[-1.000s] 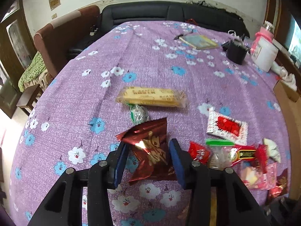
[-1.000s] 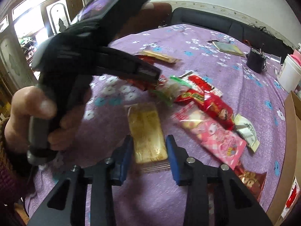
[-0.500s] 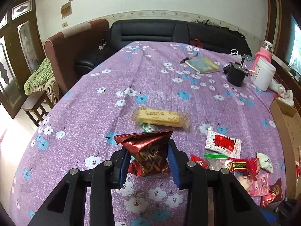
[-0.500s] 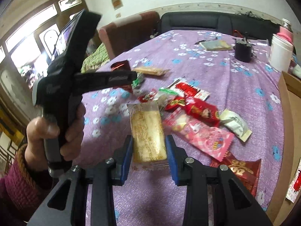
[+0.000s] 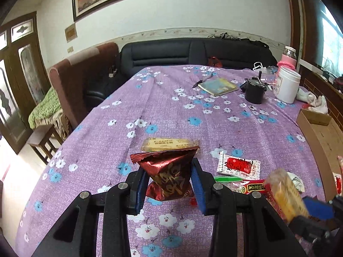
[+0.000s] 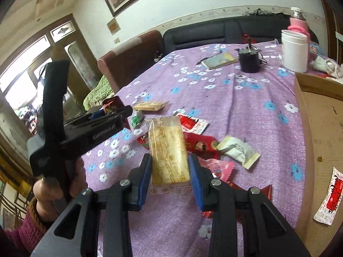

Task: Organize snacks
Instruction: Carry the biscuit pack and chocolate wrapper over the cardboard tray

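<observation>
My left gripper is shut on a dark red foil snack packet and holds it above the purple flowered tablecloth. My right gripper is shut on a yellow wafer pack, also lifted; this pack shows blurred at the lower right of the left wrist view. A second yellow wafer pack lies on the cloth beyond the red packet. A heap of red, pink and white snack packets lies under the right gripper. The left gripper shows from the side in the right wrist view.
An open cardboard box with a red-and-white sachet stands at the right. At the far end are a notebook, a black cup, a white tub and a pink bottle. A sofa and armchair border the table.
Both grippers have risen and tilted up with their packets. The red foil packet and the yellow wafer pack are higher off the cloth than before.
</observation>
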Demonstrator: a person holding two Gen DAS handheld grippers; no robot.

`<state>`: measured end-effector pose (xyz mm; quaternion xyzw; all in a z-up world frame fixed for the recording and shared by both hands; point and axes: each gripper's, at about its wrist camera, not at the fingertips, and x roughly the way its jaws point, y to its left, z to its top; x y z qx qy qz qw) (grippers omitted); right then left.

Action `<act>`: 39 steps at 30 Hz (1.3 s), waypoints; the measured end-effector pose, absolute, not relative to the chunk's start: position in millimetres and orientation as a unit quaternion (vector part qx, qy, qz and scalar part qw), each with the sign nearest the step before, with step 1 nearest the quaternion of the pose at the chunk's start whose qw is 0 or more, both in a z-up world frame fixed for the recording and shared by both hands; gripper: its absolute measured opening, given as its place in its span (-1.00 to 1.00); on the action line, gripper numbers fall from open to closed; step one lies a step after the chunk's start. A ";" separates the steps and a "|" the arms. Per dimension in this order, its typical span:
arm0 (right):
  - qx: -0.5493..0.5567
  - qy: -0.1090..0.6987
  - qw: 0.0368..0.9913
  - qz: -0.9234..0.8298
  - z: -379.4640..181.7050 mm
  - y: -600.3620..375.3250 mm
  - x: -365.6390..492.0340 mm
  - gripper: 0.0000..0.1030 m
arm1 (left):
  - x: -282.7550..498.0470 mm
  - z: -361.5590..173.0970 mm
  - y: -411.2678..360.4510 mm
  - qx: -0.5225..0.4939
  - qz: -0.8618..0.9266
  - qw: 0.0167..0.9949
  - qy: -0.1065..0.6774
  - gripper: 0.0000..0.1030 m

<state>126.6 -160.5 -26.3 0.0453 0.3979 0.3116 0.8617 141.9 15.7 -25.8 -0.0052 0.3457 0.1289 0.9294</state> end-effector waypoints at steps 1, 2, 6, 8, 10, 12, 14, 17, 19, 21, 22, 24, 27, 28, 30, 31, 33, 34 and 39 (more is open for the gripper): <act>0.048 0.397 0.862 0.310 -26.3 -162.9 127.9 -0.34 | 142.2 -25.6 12.7 0.000 0.128 0.930 0.344 -0.22; 0.049 0.397 0.863 0.308 -26.1 -164.4 128.3 -0.34 | 141.8 -25.4 11.2 0.004 0.129 0.931 0.342 -0.22; 0.055 0.394 0.867 0.302 -24.4 -170.3 129.6 -0.34 | 139.3 -25.9 5.1 0.017 0.130 0.932 0.337 -0.22; 0.057 0.392 0.868 0.299 -23.6 -172.3 130.8 -0.34 | 139.3 -25.9 2.4 0.022 0.128 0.933 0.336 -0.22; 0.061 0.390 0.870 0.296 -22.9 -174.7 131.1 -0.34 | 138.6 -25.9 -0.6 0.026 0.127 0.934 0.334 -0.22; 0.064 0.389 0.871 0.294 -21.7 -177.5 132.3 -0.34 | 138.0 -25.8 -3.9 0.030 0.122 0.935 0.331 -0.22; 0.066 0.387 0.873 0.290 -20.4 -179.7 133.6 -0.34 | 136.5 -25.0 -8.5 0.036 0.119 0.937 0.327 -0.22; 0.071 0.386 0.875 0.284 -19.3 -183.0 133.8 -0.34 | 133.2 -23.6 -15.0 0.043 0.113 0.940 0.320 -0.22; 0.073 0.386 0.876 0.281 -18.9 -184.8 135.0 -0.34 | 132.0 -23.1 -18.1 0.047 0.107 0.941 0.317 -0.22; 0.075 0.385 0.878 0.274 -18.1 -186.9 135.7 -0.34 | 130.8 -22.6 -21.4 0.051 0.104 0.942 0.314 -0.22; 0.075 0.385 0.879 0.272 -17.8 -188.0 136.0 -0.34 | 130.2 -22.3 -22.6 0.052 0.102 0.943 0.314 -0.22; 0.078 0.384 0.880 0.269 -16.9 -190.2 136.7 -0.34 | 129.8 -22.1 -24.8 0.054 0.100 0.943 0.313 -0.22; 0.081 0.382 0.882 0.265 -15.3 -193.7 137.7 -0.34 | 129.0 -22.2 -28.1 0.054 0.095 0.944 0.312 -0.22; 0.083 0.381 0.883 0.263 -14.6 -195.2 137.9 -0.34 | 129.0 -22.1 -28.5 0.053 0.094 0.944 0.312 -0.22; 0.087 0.379 0.884 0.260 -13.1 -198.2 138.7 -0.34 | 128.8 -22.0 -29.4 0.052 0.091 0.944 0.313 -0.22; 0.088 0.378 0.884 0.258 -12.3 -200.2 139.6 -0.34 | 128.7 -22.0 -29.9 0.052 0.091 0.944 0.312 -0.22; 0.092 0.377 0.886 0.254 -10.8 -203.8 138.9 -0.34 | 128.4 -21.8 -29.2 0.051 0.088 0.944 0.313 -0.22; 0.094 0.376 0.887 0.252 -9.5 -206.8 139.6 -0.34 | 128.5 -21.8 -28.7 0.049 0.087 0.944 0.314 -0.22; 0.112 0.370 0.892 0.236 -3.8 -223.3 144.0 -0.34 | 131.2 -21.5 -25.7 0.036 0.077 0.944 0.317 -0.22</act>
